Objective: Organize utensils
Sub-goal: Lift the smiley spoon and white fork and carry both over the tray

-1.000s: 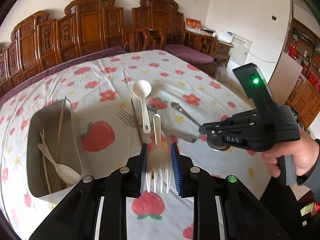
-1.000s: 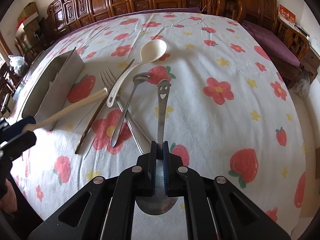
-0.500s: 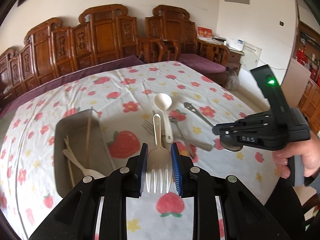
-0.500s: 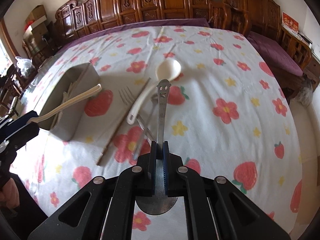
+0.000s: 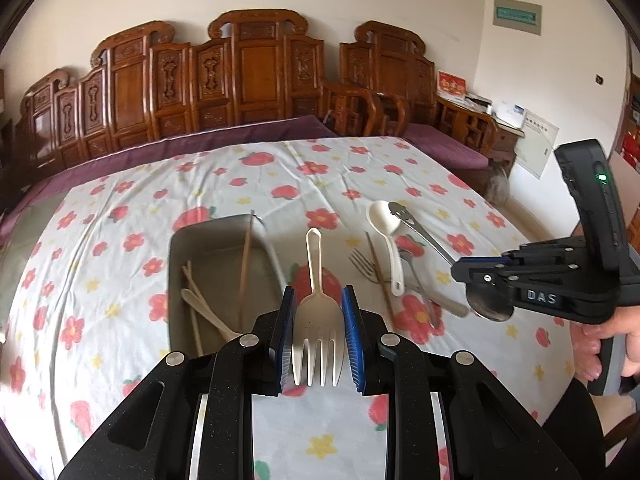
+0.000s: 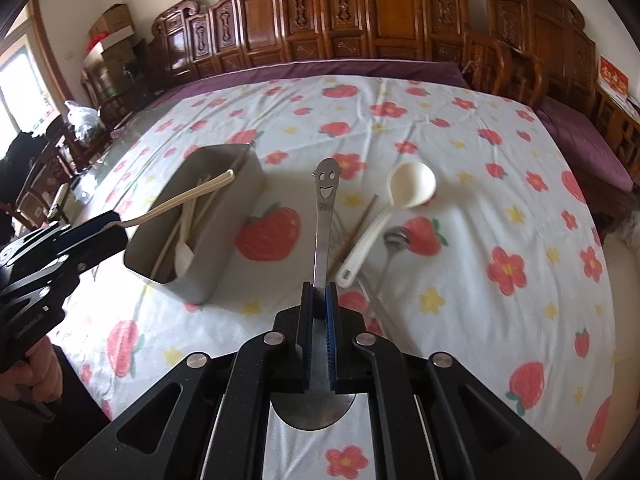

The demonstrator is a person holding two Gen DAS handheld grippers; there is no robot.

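My left gripper (image 5: 318,300) is shut on a cream plastic fork (image 5: 314,276), handle pointing forward, held above the cloth just right of the grey metal tray (image 5: 176,264). The tray holds chopsticks and a cream spoon (image 5: 204,312). My right gripper (image 6: 319,290) is shut on a steel spoon with a smiley-face handle (image 6: 326,192), held above the table. On the cloth lie a cream ladle (image 6: 400,200), a steel fork (image 5: 364,266), a brown chopstick (image 5: 378,272) and a steel spoon (image 6: 394,240). The right gripper shows in the left view (image 5: 460,270), the left in the right view (image 6: 116,226).
The table has a white cloth with strawberries and flowers (image 6: 460,128). Carved wooden chairs (image 5: 256,72) line its far side. The near table edge is close below both grippers. A cabinet (image 5: 468,120) stands at the right.
Both grippers have risen and drawn back from the table with their utensils. The left one has shifted so the tray lies closer ahead.
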